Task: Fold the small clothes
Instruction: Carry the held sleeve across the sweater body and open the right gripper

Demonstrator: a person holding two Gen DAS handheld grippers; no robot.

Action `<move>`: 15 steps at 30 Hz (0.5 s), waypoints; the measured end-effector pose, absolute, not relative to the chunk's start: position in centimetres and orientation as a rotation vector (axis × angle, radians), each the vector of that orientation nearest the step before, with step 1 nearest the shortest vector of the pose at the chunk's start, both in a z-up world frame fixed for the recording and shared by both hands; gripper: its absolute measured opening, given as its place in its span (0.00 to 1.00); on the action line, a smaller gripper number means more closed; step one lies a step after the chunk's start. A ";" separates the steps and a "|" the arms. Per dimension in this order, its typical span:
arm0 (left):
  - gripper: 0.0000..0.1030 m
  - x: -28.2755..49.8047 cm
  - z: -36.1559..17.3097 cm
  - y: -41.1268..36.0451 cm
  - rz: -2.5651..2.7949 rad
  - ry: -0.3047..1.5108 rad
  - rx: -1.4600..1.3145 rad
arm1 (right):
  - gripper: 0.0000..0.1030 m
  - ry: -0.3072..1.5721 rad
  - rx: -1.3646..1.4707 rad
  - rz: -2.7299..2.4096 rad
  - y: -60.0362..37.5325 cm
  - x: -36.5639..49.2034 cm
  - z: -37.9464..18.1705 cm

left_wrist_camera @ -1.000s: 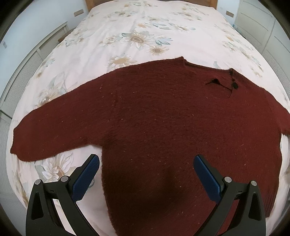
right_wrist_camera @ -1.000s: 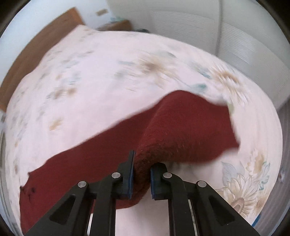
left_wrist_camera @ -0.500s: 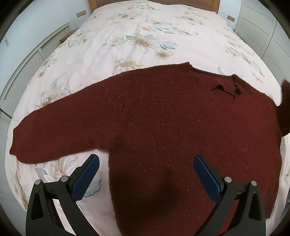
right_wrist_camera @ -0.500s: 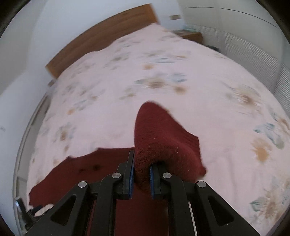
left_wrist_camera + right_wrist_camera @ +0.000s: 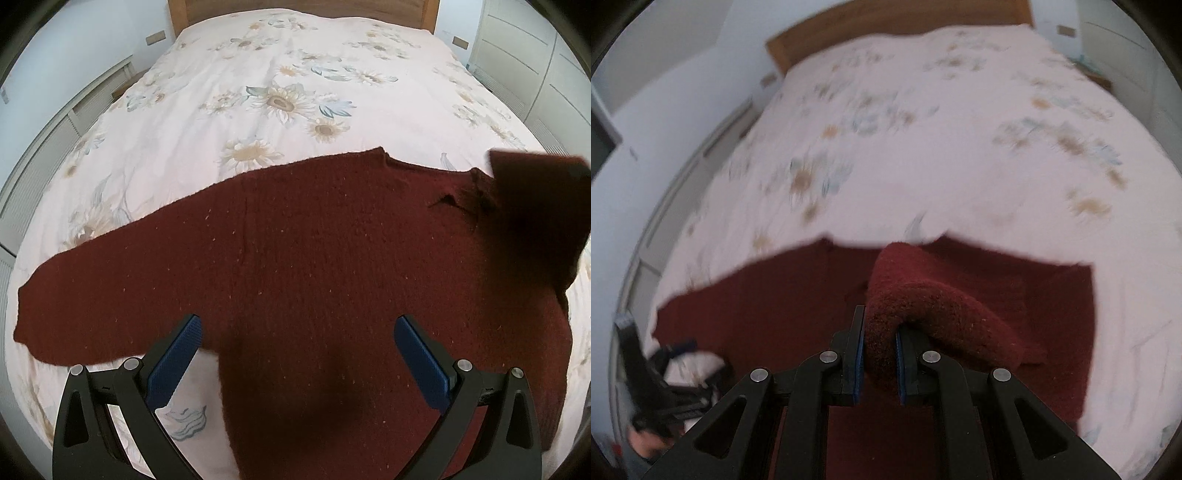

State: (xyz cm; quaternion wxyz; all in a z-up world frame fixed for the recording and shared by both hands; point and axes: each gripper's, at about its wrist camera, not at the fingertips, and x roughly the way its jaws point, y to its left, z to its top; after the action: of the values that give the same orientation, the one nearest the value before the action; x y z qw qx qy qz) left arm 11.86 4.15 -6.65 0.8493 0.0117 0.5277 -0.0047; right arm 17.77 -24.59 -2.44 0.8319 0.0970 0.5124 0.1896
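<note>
Right gripper (image 5: 878, 343): closed on the cuff end of one sleeve (image 5: 934, 306), a thick roll of knit pinched between both blue pads (image 5: 859, 365). Sleeve lifted and arched off the pads, draped toward the right. Same raised sleeve seen in the left wrist view as a dark flap at the right edge (image 5: 535, 206), above the collar (image 5: 461, 201).

Left gripper (image 5: 297, 350): jaws spread wide, nothing between them, held above the lower body of the garment. Also visible in the right wrist view near the left edge (image 5: 665, 384), blurred.

One maroon knit sweater (image 5: 314, 266), lying flat across the near end of the bed (image 5: 280, 66), hem toward the foot edge, neckline toward the headboard (image 5: 295, 7). Two sleeves counted: one raised as noted, the other sleeve (image 5: 92, 295) stretched flat toward the bed's left edge.

One floral bedspread (image 5: 280, 107) beneath. Cabinets along both walls: left (image 5: 44, 147), right (image 5: 535, 55).
</note>
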 end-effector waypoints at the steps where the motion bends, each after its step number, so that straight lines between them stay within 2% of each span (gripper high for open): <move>1: 0.99 11.9 -6.8 4.2 -0.010 1.113 0.025 | 0.13 1.113 0.194 0.408 -23.7 17.5 -3.7; 5: 0.99 12.0 -7.4 4.5 -0.001 1.127 0.032 | 0.13 1.206 0.148 0.413 -21.5 16.3 -7.9; 8: 0.99 12.1 -8.0 4.5 0.004 1.140 0.039 | 0.16 1.241 0.107 0.393 -20.8 15.3 -10.1; 10: 0.99 11.9 -8.2 4.6 0.011 1.147 0.046 | 0.23 1.271 0.086 0.383 -20.7 15.0 -11.1; 11: 0.99 11.8 -8.3 4.6 0.014 1.150 0.049 | 0.28 1.280 0.077 0.374 -20.7 14.9 -11.4; 12: 0.99 11.8 -8.4 4.6 0.016 1.152 0.051 | 0.39 1.284 0.062 0.364 -20.7 14.9 -11.6; 13: 0.99 11.7 -8.4 4.6 0.019 1.152 0.053 | 0.46 1.287 0.046 0.357 -20.8 14.8 -11.7; 14: 0.99 11.7 -8.3 4.7 0.023 1.151 0.054 | 0.59 1.285 0.038 0.352 -20.9 14.7 -11.7; 15: 0.99 11.7 -8.3 4.7 0.026 1.150 0.052 | 0.67 1.284 0.032 0.349 -21.0 14.6 -11.6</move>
State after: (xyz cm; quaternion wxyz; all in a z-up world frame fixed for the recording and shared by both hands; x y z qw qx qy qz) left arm 11.67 4.71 -8.29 0.8387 0.0248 0.5440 0.0122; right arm 14.61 -20.97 -11.55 0.7867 0.0149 0.5955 0.1620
